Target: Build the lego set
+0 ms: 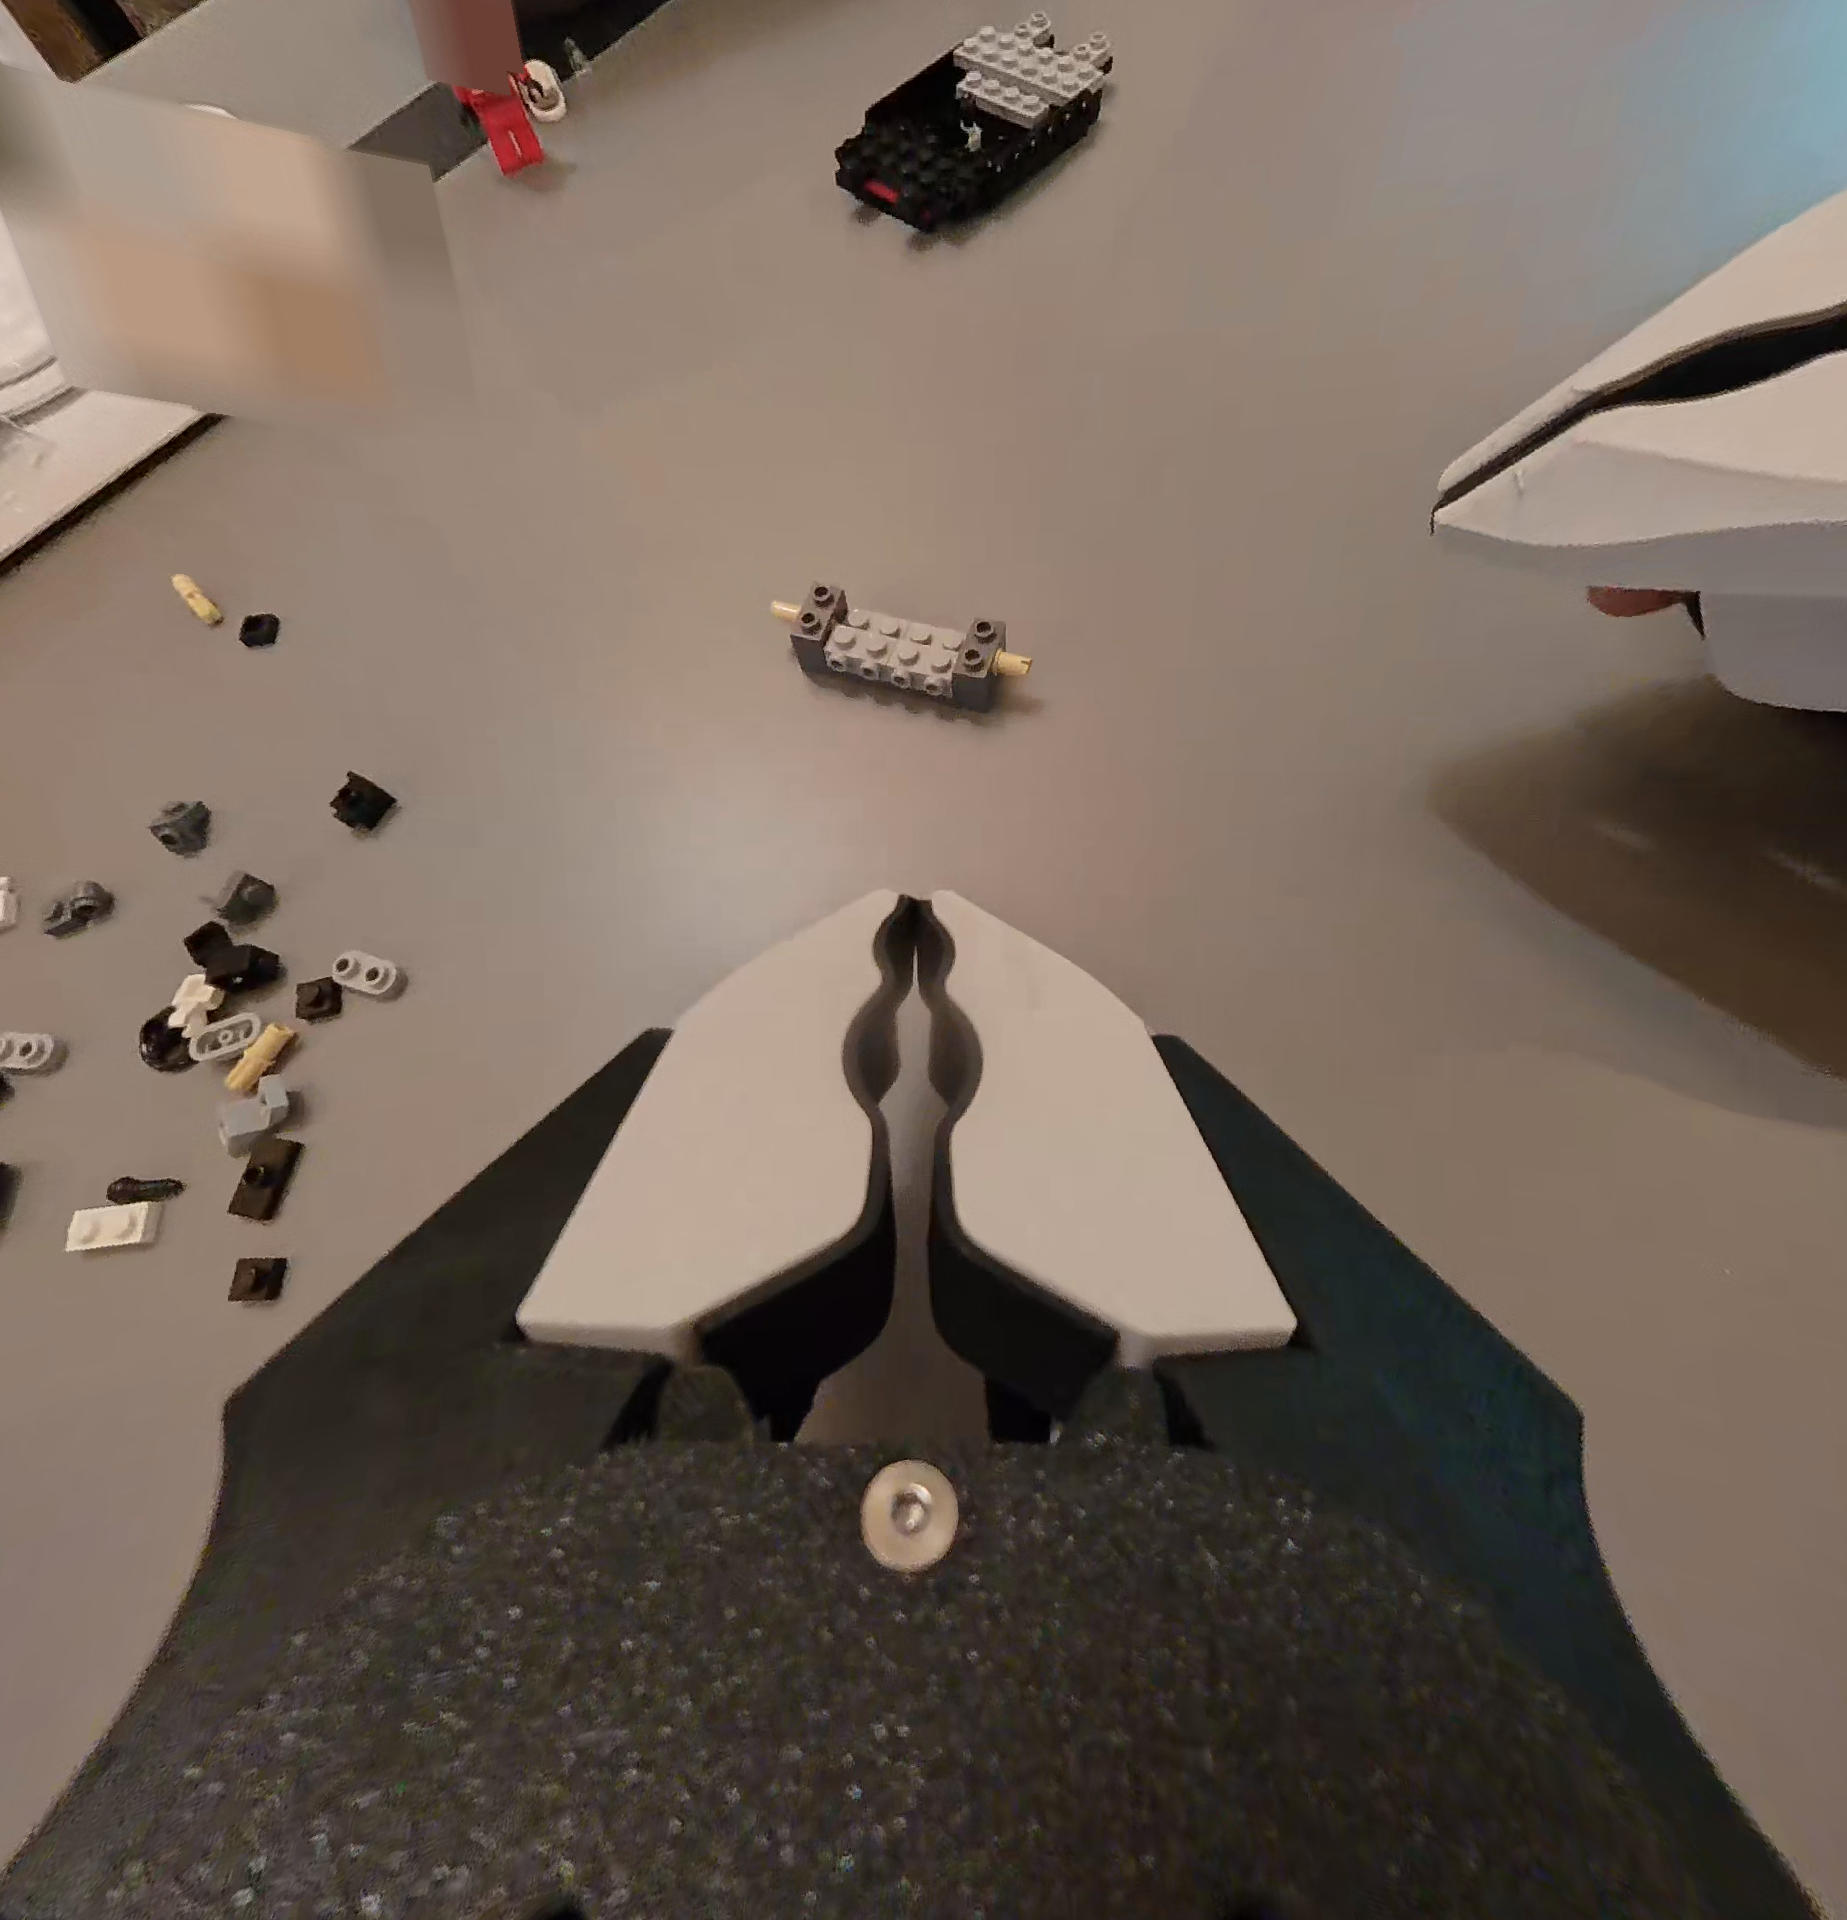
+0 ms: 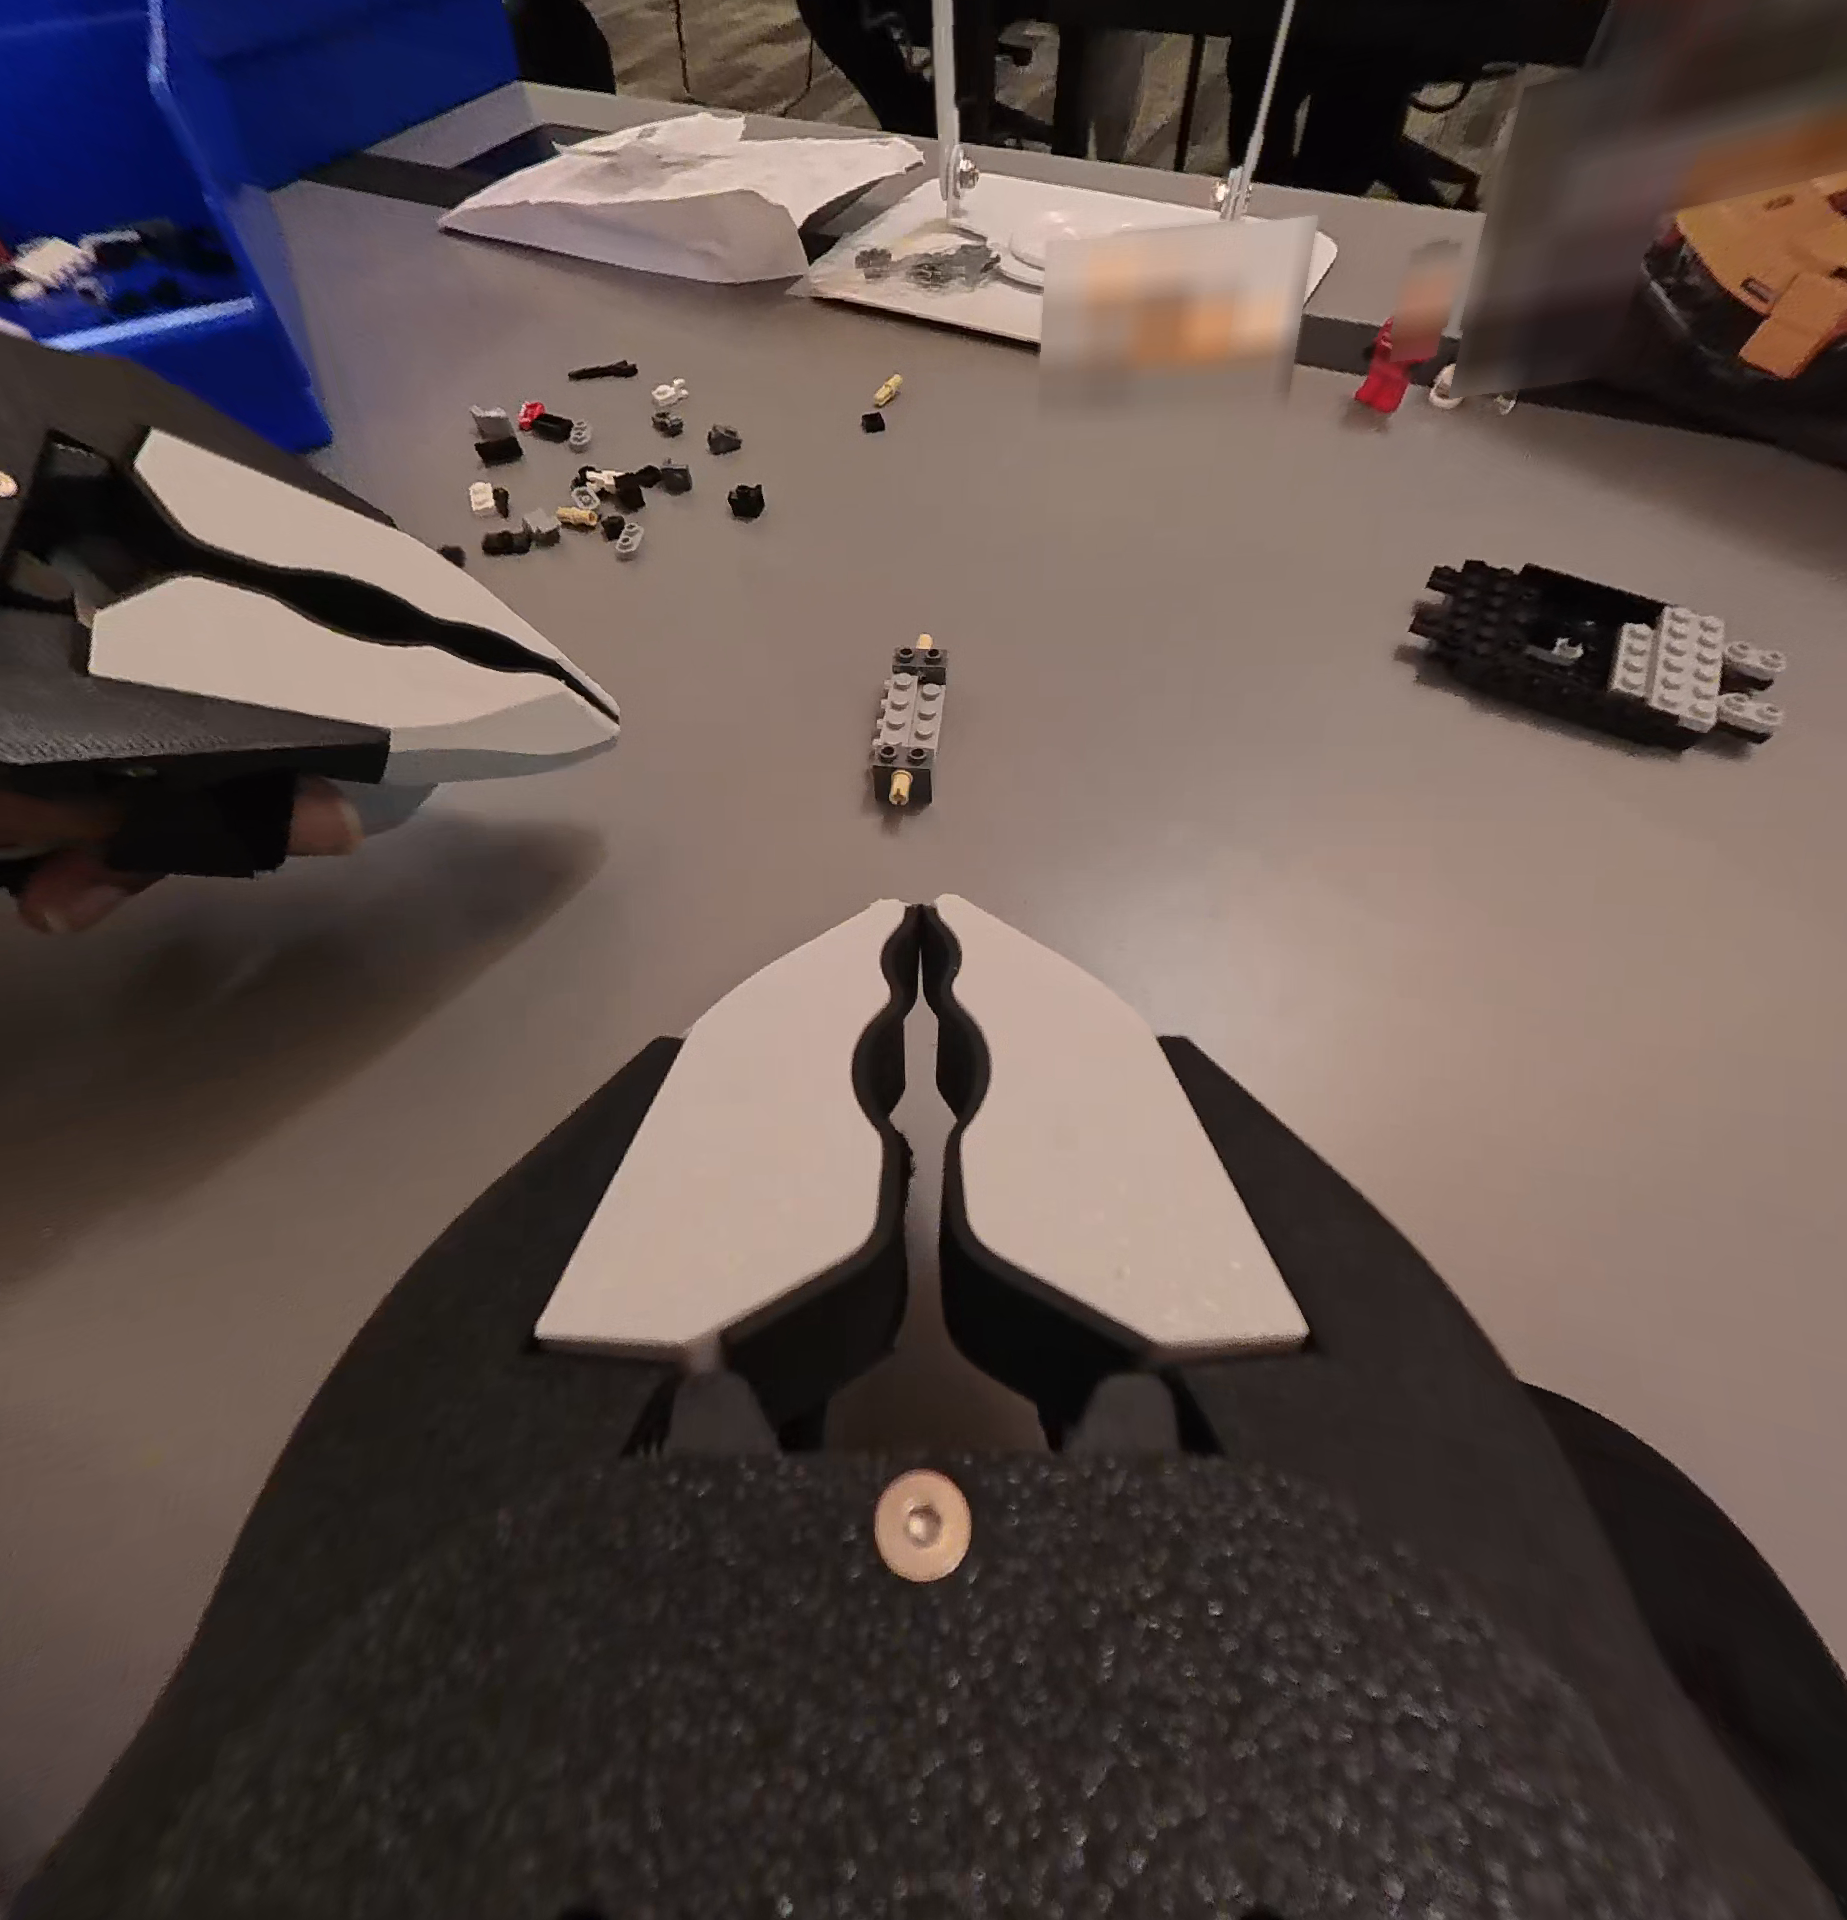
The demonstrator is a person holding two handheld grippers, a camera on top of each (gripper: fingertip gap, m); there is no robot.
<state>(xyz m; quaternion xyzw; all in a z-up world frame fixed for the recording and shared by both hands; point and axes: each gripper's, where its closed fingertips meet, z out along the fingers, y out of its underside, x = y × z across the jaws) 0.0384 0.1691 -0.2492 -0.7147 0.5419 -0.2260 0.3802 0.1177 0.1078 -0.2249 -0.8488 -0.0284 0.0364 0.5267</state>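
A small grey axle assembly (image 1: 903,646) with tan pins at both ends lies on the grey table (image 1: 1158,935), ahead of my left gripper (image 1: 917,902), which is shut and empty. It also shows in the right wrist view (image 2: 911,722), ahead of my right gripper (image 2: 921,912), also shut and empty. A black car chassis with grey plates on one end (image 1: 976,125) sits farther back; in the right wrist view it (image 2: 1599,655) lies at the right. The right gripper (image 1: 1444,509) enters the left wrist view from the right. The left gripper (image 2: 609,717) enters the right wrist view from the left.
Several loose small black, grey, white and tan pieces (image 1: 212,1018) lie scattered at the left, also seen in the right wrist view (image 2: 607,468). A blue bin (image 2: 150,239), a paper bag (image 2: 680,197), a red minifigure (image 2: 1392,364) and a picture of the model (image 2: 1771,281) stand at the back. The left gripper's tips are roughly 11 centimetres from the right gripper's. Left tips and right tips are each some 40 centimetres from the model (image 2: 1771,281).
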